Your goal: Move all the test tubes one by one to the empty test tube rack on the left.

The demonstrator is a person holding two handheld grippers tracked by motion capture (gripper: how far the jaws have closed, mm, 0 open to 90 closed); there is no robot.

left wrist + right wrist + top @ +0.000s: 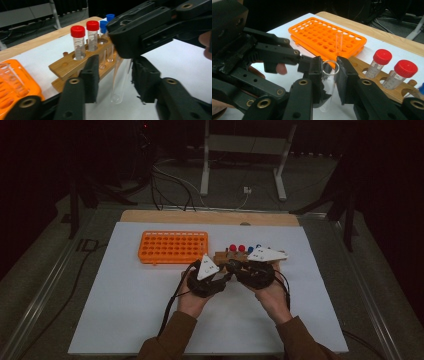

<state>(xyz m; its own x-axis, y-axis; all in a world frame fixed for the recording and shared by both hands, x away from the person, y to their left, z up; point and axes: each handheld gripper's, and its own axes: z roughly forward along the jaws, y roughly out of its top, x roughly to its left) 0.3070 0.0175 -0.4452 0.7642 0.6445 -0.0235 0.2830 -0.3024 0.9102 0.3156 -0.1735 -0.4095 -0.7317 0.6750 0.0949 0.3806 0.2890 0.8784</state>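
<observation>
Right gripper view: glass tube (329, 75) pinched between right claw (329, 72) jaws.

A dim lab or test room, white-covered wooden surface (150, 320), orange plastic many-holed tube rack (172, 246), wooden rack (75, 66) of red-capped graduated tubes (78, 41), loose cables (170, 185) and metal stand legs (242, 157) on the floor behind

Clear glass tube (119, 82) upright between the open pads of the left gripper (113, 80), top end clamped in the right gripper (140, 37) above. Behind: wooden rack (65, 66) with two red-capped vials (78, 41), blue caps (103, 25) beyond. Orange rack (15, 82) at left.
</observation>
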